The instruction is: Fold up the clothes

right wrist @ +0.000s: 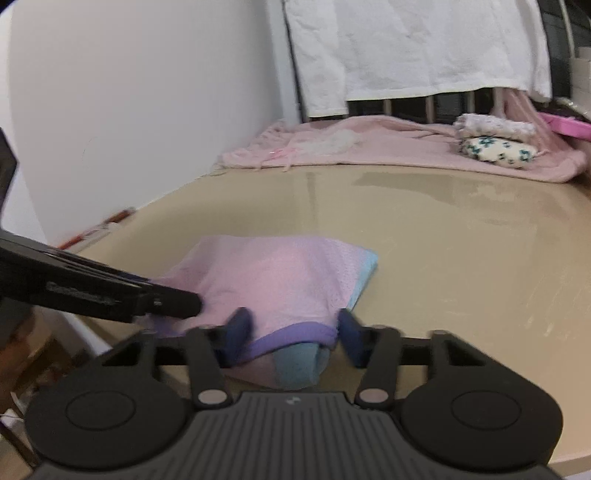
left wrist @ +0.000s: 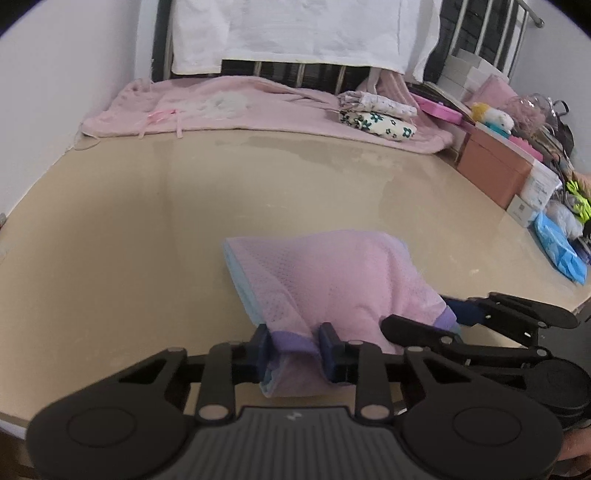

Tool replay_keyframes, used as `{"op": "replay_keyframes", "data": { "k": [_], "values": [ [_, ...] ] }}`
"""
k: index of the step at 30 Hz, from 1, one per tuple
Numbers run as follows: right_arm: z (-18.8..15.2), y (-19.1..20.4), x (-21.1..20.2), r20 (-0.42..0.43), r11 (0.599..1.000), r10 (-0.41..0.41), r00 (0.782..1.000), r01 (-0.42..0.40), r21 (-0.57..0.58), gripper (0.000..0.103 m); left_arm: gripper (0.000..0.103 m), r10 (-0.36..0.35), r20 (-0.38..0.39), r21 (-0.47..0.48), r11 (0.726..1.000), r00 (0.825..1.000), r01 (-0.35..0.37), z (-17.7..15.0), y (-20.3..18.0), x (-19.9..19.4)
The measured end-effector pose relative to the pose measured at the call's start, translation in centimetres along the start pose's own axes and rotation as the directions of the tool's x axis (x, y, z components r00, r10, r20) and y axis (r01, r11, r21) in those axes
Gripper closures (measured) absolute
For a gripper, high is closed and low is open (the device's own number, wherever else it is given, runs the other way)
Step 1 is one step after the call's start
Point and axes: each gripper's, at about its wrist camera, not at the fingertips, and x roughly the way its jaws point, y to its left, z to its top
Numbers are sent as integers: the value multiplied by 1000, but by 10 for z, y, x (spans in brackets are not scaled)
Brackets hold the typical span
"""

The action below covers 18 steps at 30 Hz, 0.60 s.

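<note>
A pink mesh garment (left wrist: pixel 332 280) with a purple hem and light blue trim lies humped on the beige table (left wrist: pixel 147 221) near its front edge. My left gripper (left wrist: pixel 297 350) is shut on a bunch of the purple hem, and fabric hangs below its fingers. My right gripper (right wrist: pixel 295 328) stands open with the hem of the pink garment (right wrist: pixel 273 280) lying across the wide gap between its blue pads. In the left wrist view the right gripper (left wrist: pixel 443 317) sits at the garment's right corner. In the right wrist view the left gripper (right wrist: pixel 177 301) shows side-on at the left corner.
A pink blanket (left wrist: pixel 258 110) covers the table's far end, with folded floral clothes (left wrist: pixel 376 116) stacked on it. Boxes (left wrist: pixel 495 166), bags and a blue packet (left wrist: pixel 557 243) crowd the right edge. A white wall (right wrist: pixel 129 110) runs along the left. A white cloth (left wrist: pixel 314 29) hangs over a rail behind.
</note>
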Motion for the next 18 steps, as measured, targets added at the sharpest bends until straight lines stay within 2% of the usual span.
{"op": "replay_keyframes", "data": {
  "k": [3,5,6,9,12,18],
  "values": [
    [0,1,1,2,1000,24,1000,-24,3,75,77,-14,0,13,1000,1000,14,-1,-1,1],
    [1,0,1,1,999,38,999,-38,20,81,88,-23,0,21,1000,1000,23,-2,-1,1],
    [2,-1,1,1,999,42,999,-42,27,83,90,-28,4,20,999,1000,28,-1,-2,1],
    [7,-2,-1,11,999,44,999,-44,27,86,94,-7,32,64,998,999,5,3,-11,-2],
    [19,-7,-6,34,998,47,998,-49,45,86,95,-38,57,74,997,998,34,14,-15,-6],
    [54,-26,-18,104,998,34,994,-39,48,86,95,-114,116,85,991,987,105,59,-23,-5]
  ]
}}
